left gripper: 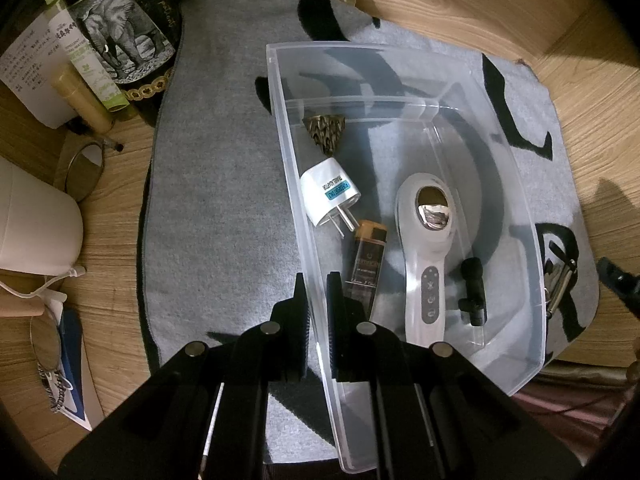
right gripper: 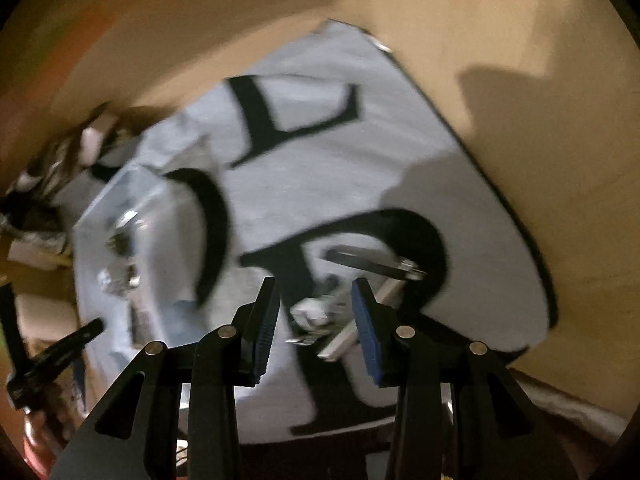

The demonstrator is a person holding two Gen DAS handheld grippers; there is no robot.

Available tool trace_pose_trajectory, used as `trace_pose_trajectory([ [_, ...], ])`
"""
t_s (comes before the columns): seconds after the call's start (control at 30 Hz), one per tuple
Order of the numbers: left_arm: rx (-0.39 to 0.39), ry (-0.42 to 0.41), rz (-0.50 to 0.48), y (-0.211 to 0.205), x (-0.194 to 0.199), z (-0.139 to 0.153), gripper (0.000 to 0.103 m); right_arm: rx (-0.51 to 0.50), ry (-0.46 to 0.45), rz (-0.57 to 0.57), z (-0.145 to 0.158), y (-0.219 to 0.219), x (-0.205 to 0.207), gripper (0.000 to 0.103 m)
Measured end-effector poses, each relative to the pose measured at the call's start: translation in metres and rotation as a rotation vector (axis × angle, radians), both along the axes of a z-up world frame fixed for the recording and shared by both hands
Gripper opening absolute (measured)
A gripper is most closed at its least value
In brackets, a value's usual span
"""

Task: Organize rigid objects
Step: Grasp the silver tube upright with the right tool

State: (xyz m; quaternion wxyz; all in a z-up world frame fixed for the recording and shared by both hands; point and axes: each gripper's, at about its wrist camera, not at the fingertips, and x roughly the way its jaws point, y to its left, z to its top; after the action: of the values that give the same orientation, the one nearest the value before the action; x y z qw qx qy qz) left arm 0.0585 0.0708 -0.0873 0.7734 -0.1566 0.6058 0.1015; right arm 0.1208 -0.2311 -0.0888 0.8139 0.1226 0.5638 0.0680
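Note:
A clear plastic bin point(left gripper: 516, 184) sits on a grey mat with black letters point(left gripper: 216, 168). My left gripper point(left gripper: 318, 300) is shut on the bin's near left wall, one finger inside and one outside. In the bin lie a white plug adapter point(left gripper: 326, 196), a brown-and-black tube point(left gripper: 366, 264), a white handheld device point(left gripper: 428, 248), a small black clip piece point(left gripper: 474, 288) and a scaly brown cone point(left gripper: 324, 130). A metal tool point(left gripper: 560, 284) rests on the mat right of the bin. In the blurred right wrist view, my right gripper point(right gripper: 316, 312) hangs open over that metal tool point(right gripper: 372, 264), pads apart from it.
Bottles and a tube point(left gripper: 92, 56) crowd the far left corner beside the mat. A white mug point(left gripper: 32, 224), a cable, a round mirror point(left gripper: 82, 168) and spectacles point(left gripper: 46, 344) lie on the wooden table at the left. The mat's right edge point(right gripper: 520, 232) meets bare wood.

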Motion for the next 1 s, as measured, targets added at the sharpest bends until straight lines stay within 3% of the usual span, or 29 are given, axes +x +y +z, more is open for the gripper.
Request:
trace_pose_trajectory([
  [0.3, -0.004, 0.005, -0.003, 0.001, 0.001, -0.001, 0.006, 0.015, 0.098, -0.106, -0.044, -0.030, 0.004, 0.034],
  [0.63, -0.004, 0.011, -0.007, 0.002, 0.001, -0.001, 0.006, 0.005, 0.128, -0.095, -0.072, -0.017, 0.016, 0.034],
  [0.87, -0.009, 0.009, -0.007, 0.002, 0.001, -0.002, 0.006, -0.019, 0.099, -0.100, -0.070, -0.023, 0.011, 0.017],
  [1.0, -0.011, 0.010, -0.008, 0.002, 0.001, -0.002, 0.006, -0.033, 0.077, -0.107, -0.065, -0.023, 0.006, 0.014],
])
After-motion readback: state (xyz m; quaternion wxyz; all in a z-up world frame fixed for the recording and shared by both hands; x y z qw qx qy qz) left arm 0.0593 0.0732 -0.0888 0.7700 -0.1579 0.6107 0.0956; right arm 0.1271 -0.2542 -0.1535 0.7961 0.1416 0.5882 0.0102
